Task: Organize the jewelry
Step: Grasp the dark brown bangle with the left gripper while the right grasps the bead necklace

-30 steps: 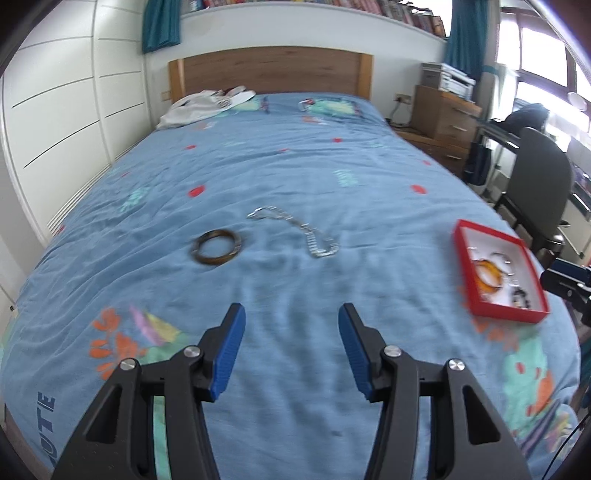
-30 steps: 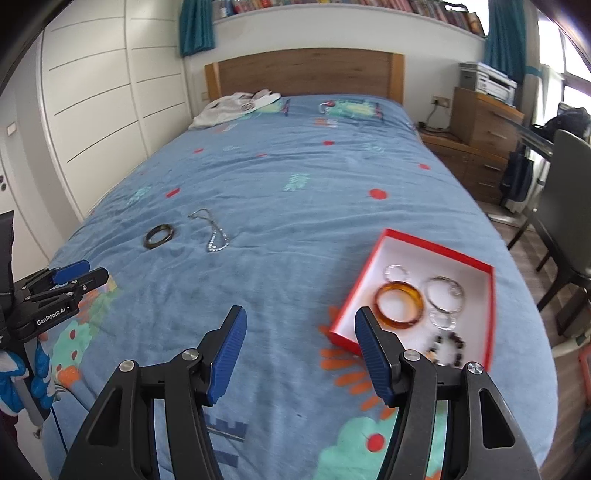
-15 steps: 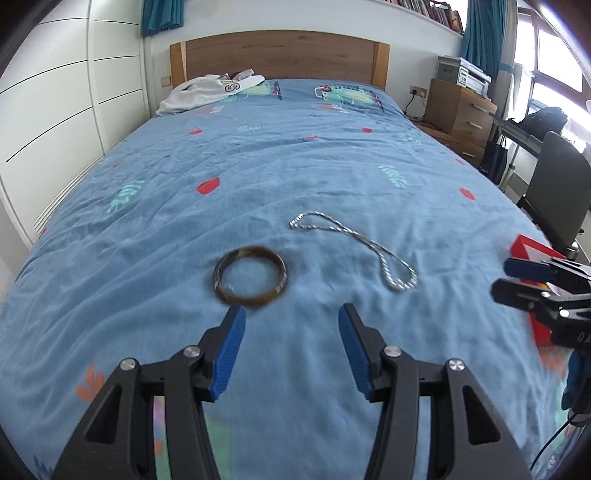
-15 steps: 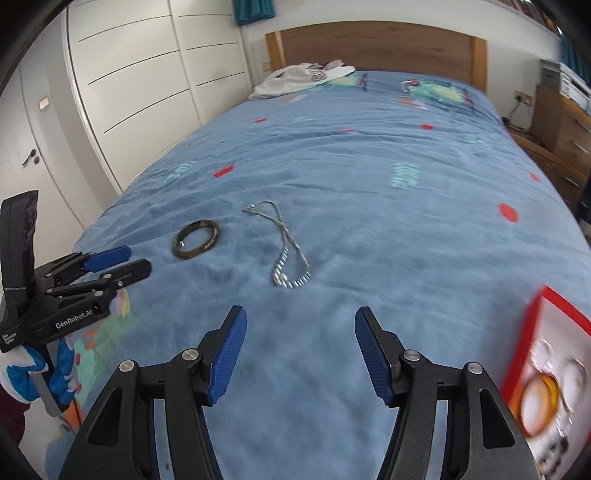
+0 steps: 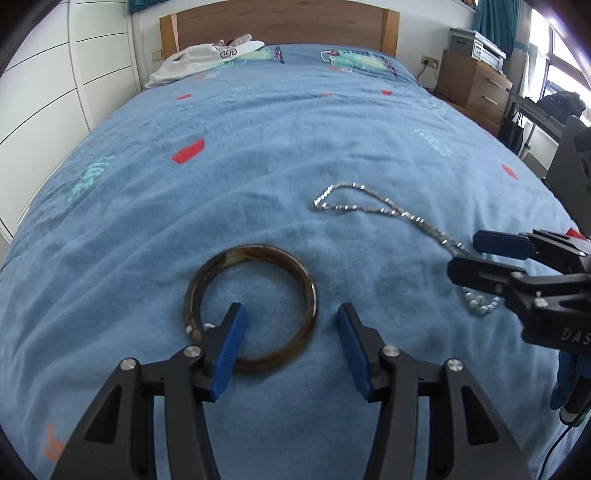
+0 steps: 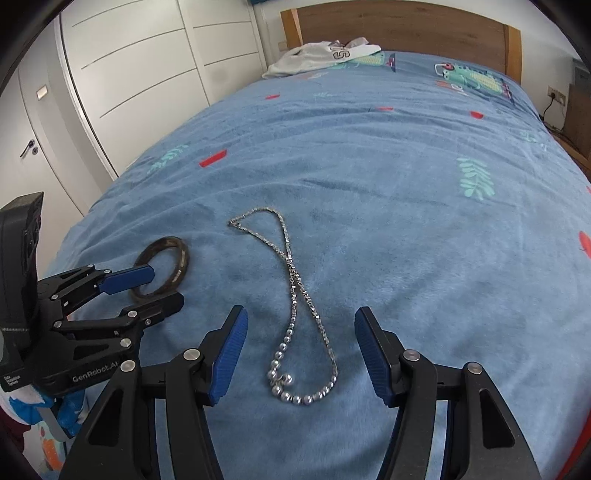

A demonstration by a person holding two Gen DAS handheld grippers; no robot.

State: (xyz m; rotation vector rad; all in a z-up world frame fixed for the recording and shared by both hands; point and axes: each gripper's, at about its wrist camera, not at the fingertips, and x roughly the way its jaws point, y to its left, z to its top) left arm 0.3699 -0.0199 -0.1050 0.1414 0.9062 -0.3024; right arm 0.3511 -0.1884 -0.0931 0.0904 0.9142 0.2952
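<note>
A dark brown bangle point(image 5: 255, 302) lies flat on the blue bedspread point(image 5: 295, 147). My left gripper point(image 5: 290, 325) is open over it, the left finger inside the ring and the right finger outside its right rim. The bangle also shows in the right wrist view point(image 6: 166, 266). A silver chain necklace point(image 6: 295, 306) lies on the bedspread, and it shows in the left wrist view point(image 5: 388, 214) to the right of the bangle. My right gripper point(image 6: 299, 332) is open with the necklace's beaded lower end between its fingers.
White clothing point(image 5: 207, 59) lies by the wooden headboard point(image 5: 280, 22). White wardrobe doors point(image 6: 147, 74) stand to the left of the bed. A wooden dresser point(image 5: 472, 81) and a chair point(image 5: 569, 166) stand to the right.
Both grippers have moved forward and down to the bedspread. The left now straddles the bangle's rim, the right now frames the necklace's end. The red jewelry tray has left both views.
</note>
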